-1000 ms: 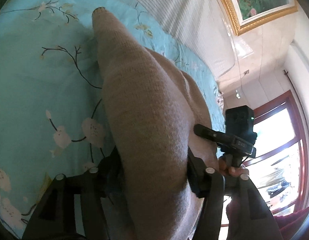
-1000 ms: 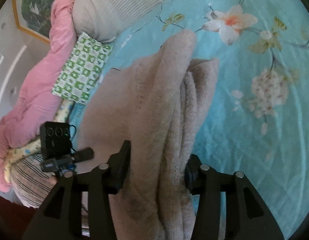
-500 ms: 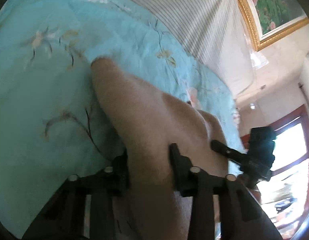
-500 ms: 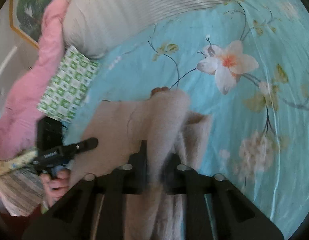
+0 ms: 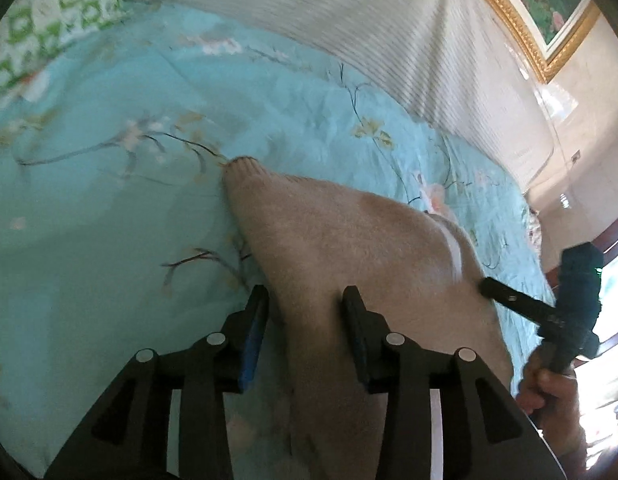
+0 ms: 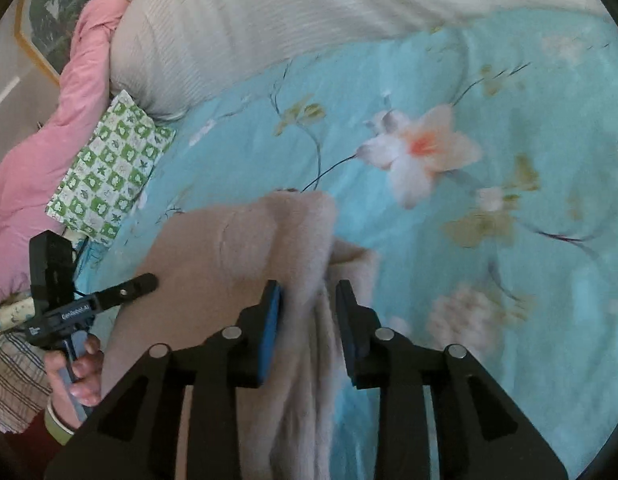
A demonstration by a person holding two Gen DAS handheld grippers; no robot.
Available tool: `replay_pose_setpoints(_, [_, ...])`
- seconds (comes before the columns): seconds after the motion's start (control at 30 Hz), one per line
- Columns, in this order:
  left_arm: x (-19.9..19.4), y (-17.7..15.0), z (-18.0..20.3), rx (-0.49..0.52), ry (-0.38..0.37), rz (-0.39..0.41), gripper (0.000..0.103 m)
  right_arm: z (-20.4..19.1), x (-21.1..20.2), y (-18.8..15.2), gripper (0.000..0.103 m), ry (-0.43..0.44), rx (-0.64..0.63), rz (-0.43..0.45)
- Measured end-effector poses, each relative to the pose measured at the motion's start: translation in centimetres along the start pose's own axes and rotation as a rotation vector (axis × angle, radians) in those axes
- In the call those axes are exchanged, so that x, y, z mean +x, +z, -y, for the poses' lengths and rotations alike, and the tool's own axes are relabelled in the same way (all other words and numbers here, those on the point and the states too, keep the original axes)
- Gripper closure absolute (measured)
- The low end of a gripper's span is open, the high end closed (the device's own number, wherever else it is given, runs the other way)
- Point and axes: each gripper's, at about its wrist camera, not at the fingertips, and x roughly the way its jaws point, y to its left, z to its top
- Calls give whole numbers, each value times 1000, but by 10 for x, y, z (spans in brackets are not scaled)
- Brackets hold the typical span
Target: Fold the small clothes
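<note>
Beige knit garment (image 5: 349, 248) lay on the turquoise floral bedsheet (image 5: 109, 208), its edges running between both pairs of fingers; the left gripper (image 5: 305, 320) had pinched tight half a second earlier and its jaws had just been opening, one blue pad now clear of the fabric; the right gripper (image 6: 309, 312) had likewise been loosening, jaws slack around the bunched fold; both had risen, showing more striped pillow (image 6: 269, 12) than before.

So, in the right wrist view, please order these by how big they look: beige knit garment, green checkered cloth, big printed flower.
1. beige knit garment, though nearest the camera
2. green checkered cloth and big printed flower: too alike to rank
</note>
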Motion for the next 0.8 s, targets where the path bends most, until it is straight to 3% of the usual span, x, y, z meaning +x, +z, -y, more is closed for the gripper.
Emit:
replay_pose_setpoints(0.2, [-60,-41,31,82,17,59,68,-14,-60,-34,73,12,0,80])
replay_pose_setpoints(0.27, [-78,-61,43,115,-28,83,68,-23,-72,-51,73,18,-18,89])
replay_pose_setpoints(0.33, [-94,-83,53,132,-124,98,71,-34,-83,-69,73,17,-56,92])
replay_pose_setpoints(0.4, [-98,-99,65,162,-173,90,74,-45,-86,-83,73,39,-89,81])
replay_pose_setpoints(0.5, [-98,-120,74,202,-177,66,76,-57,-81,-102,73,51,-112,47])
replay_pose_setpoints(0.6, [-89,-136,68,163,-195,6,79,-58,-74,-115,73,37,-114,20])
replay_pose_setpoints(0.8, [-67,-155,55,142,-153,-69,79,-44,-60,-132,73,-48,-104,-31])
